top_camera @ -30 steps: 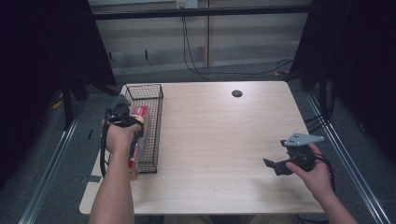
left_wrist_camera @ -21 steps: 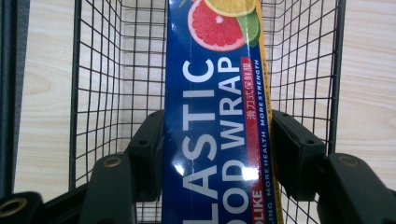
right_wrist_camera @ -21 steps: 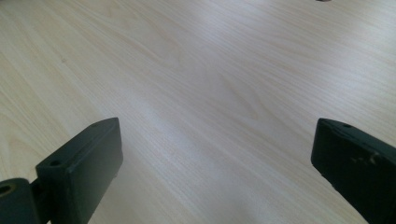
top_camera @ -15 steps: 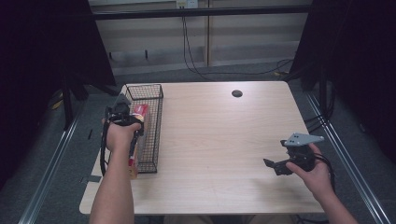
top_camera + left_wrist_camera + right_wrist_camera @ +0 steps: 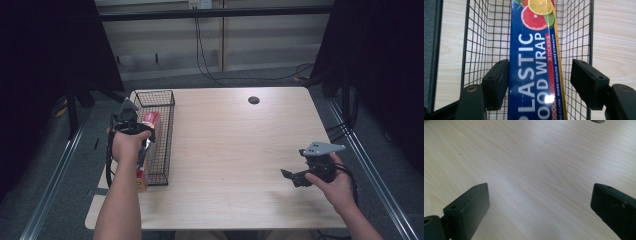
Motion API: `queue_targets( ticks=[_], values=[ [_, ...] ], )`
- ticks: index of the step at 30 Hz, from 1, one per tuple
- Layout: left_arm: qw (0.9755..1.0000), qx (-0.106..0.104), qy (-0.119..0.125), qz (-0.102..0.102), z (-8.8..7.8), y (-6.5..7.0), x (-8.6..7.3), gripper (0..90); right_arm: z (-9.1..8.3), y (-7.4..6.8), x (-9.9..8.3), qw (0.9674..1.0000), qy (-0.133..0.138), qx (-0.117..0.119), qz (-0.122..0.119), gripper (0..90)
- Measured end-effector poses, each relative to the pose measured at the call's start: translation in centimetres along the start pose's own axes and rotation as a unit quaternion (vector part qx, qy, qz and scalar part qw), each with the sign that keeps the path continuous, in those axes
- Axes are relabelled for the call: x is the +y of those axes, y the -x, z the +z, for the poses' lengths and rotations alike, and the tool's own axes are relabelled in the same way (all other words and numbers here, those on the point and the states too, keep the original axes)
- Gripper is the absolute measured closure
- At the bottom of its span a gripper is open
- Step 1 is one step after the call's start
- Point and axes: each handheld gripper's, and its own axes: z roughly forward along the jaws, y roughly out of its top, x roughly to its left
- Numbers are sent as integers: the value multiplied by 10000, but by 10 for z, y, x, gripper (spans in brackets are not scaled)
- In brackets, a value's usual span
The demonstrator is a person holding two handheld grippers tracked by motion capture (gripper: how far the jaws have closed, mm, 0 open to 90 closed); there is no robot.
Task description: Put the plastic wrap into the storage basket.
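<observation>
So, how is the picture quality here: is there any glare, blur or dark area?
High view: sides very dark, wooden table evenly lit. Left gripper view: small white glare spot on the glossy plastic wrap box, print sharp, near black pads soft. Right gripper view: broad pale sheen on the table, pads slightly blurred.

Black jaws, grey plate, seemingly sleeveless

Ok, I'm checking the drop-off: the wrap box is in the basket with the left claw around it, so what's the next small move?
Probably lift the left claw straight up. Its jaws have just been opening: a gap shows beside the box, which lies in the basket.
</observation>
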Motion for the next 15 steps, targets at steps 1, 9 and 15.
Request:
queue_targets(
  ticks=[1, 9, 15],
  values=[
    [10000, -36, 27, 5, -2, 0, -1, 300, 0, 0, 0, 10000, -11, 12, -19, 20],
    [9996, -183, 208, -6, -20, 1, -2, 283, 3, -3, 1, 10000, -34, 56, -27, 20],
    [9982, -418, 363, 213, -35, 16, -1, 259, 1, -4, 1, 10000, -11, 20, -33, 20]
  ],
)
